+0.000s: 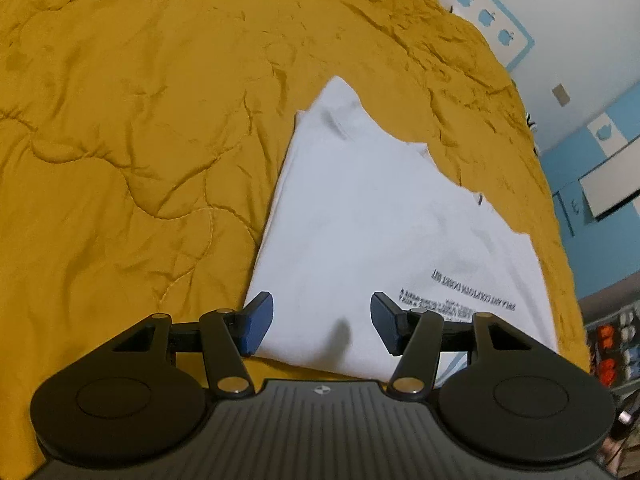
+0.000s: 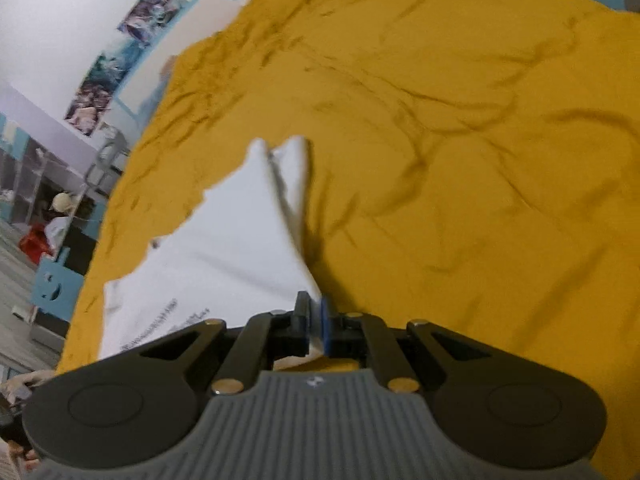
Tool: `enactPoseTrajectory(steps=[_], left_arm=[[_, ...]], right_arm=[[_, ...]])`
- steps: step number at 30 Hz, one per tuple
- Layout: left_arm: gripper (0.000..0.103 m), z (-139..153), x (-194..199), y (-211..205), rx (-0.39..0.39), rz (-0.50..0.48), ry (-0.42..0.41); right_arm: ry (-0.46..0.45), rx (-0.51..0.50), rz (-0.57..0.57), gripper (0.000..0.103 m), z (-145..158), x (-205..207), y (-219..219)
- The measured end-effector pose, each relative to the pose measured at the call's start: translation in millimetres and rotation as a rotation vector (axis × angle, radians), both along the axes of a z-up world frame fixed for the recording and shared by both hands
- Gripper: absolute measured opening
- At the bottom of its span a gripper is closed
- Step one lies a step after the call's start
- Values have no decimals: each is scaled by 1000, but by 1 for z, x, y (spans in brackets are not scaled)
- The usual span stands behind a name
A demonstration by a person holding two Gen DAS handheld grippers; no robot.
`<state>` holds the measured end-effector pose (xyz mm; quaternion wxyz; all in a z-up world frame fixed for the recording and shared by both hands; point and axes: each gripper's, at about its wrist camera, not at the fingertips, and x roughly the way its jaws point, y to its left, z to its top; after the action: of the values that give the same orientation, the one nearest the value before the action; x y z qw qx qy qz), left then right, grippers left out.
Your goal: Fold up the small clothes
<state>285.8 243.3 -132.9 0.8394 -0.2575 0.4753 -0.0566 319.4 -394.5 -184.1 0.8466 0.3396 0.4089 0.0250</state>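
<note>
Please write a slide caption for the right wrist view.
Right gripper shut on white shirt edge, above yellow quilt.

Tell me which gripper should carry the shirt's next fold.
Right, probably. The right gripper is already shut on the white shirt edge, lifting it off the yellow quilt. The left gripper hangs open above it, holding nothing.

shirt print [image 1: 472, 292]: blurred, unreadable | shirt [image 2: 224, 240]: near edge hidden behind right gripper [image 2: 316, 320]
</note>
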Motion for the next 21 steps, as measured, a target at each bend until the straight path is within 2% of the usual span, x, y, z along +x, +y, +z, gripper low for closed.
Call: enactPoseTrajectory(steps=[3,5,7,8,9,10,11,14,17,18,19,20,21], left_arm=[[66,2,-3,4,3,-10,1],[66,2,-5,7,15,-26,4],[66,1,-8,11,14,-36,8],[66,-1,-9,14,5,-41,11],[66,-2,-9,17,-2,-43,12],[66,-3,-9,19,-13,-49,10],[66,-5,-8,22,-35,-63,1],[67,-10,-6,24,-115,-120,-31],[67,-18,-2,15,-196,-170,-19],[58,-21,1,7,-177,-184,-5],[31,-23,3,0,-136,-189,4],[12,-26,6,-8,-70,-196,16],[0,-30,9,-14,7,-187,44]], right_arm=[[-15,9,-40,0,-4,-3,3],[7,5,-43,1,-6,0,11],[10,-53,-22,4,-2,-3,18],[20,-144,-13,32,3,-5,24],[16,-266,5,51,10,-8,33],[-6,-353,19,53,16,-15,37],[-43,-397,35,53,21,-19,41],[-108,-262,72,58,24,-18,33],[-105,-147,112,56,14,6,37],[-103,-133,114,37,10,15,39],[-88,-129,120,22,5,24,42],[-55,-135,125,0,-1,30,44],[-20,-140,124,0,-9,36,46]])
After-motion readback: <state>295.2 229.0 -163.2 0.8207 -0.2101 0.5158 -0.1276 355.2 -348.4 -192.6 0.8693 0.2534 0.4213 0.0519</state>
